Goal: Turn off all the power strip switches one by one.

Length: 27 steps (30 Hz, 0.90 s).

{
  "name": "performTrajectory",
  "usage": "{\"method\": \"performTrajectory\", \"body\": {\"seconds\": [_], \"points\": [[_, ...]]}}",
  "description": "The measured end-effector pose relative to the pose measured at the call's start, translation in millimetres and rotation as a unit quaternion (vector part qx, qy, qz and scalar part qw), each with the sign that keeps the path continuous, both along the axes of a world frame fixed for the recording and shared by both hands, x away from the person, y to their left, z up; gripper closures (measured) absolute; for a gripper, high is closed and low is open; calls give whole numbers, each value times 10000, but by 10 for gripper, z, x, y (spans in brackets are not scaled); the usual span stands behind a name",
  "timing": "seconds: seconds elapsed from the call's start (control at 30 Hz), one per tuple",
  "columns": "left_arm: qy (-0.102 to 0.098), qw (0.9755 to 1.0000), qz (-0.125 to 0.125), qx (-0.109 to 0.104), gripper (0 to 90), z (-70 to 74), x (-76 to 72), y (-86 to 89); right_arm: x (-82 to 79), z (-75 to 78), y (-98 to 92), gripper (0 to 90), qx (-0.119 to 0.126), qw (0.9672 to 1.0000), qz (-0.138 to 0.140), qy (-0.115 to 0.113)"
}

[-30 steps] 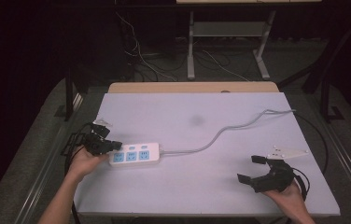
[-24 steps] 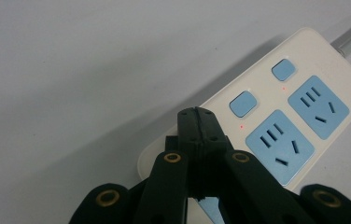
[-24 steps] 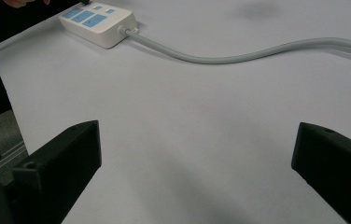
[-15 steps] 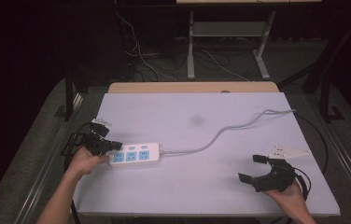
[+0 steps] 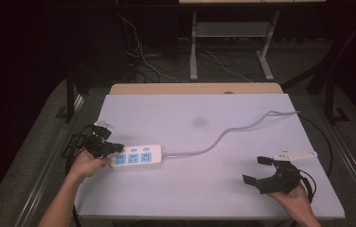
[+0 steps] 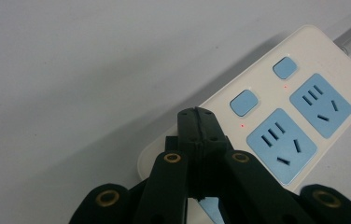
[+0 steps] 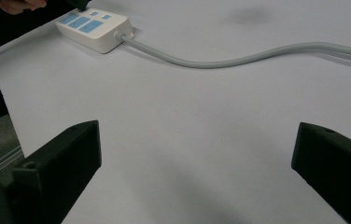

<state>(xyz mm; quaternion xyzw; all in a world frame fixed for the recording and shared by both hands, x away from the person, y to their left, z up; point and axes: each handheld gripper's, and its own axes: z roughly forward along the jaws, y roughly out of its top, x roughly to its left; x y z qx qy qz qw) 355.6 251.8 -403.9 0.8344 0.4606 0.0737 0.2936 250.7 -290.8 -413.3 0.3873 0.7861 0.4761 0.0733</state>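
Power strip (image 6: 276, 116) lies under the left gripper (image 6: 196, 114), whose jaws are pressed together empty, tips on its near-end switch | right gripper (image 5: 267, 170) rests well apart, jaws spread wide | risk: closed tips could skid off the switch and shove the strip, dragging its grey cable (image 5: 223, 135) across the table (image 5: 190, 198).

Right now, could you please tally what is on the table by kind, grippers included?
Power strip with its grey cable: 1
Grippers: 2, the left gripper shut over the strip's end, the right gripper open
Total: 3
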Motion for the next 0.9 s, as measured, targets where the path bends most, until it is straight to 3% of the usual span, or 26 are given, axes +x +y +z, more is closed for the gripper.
{"method": "performTrajectory", "body": {"seconds": [0.1,0.27,0.33,0.47,0.57,0.9], "points": [[46,9999,-134,-47,897,-2,-5,5,-3,2,-1,13,-2,10000,-6,-13],[7,9999,-150,27,897,4,-14,-14,-3,4,-6,13,7,10000,-17,-22],[-55,9999,-91,-97,896,33,-14,-7,-4,5,-6,13,4,10000,-19,-25],[-56,9998,-191,91,896,51,-8,-18,-5,9,-11,13,11,10000,-27,-27],[-80,9996,-284,43,896,84,-20,-39,-7,13,-21,13,18,10000,-41,-32],[-274,9978,-571,180,896,251,-58,-161,-12,17,-18,13,22,10000,-33,-40]]}}
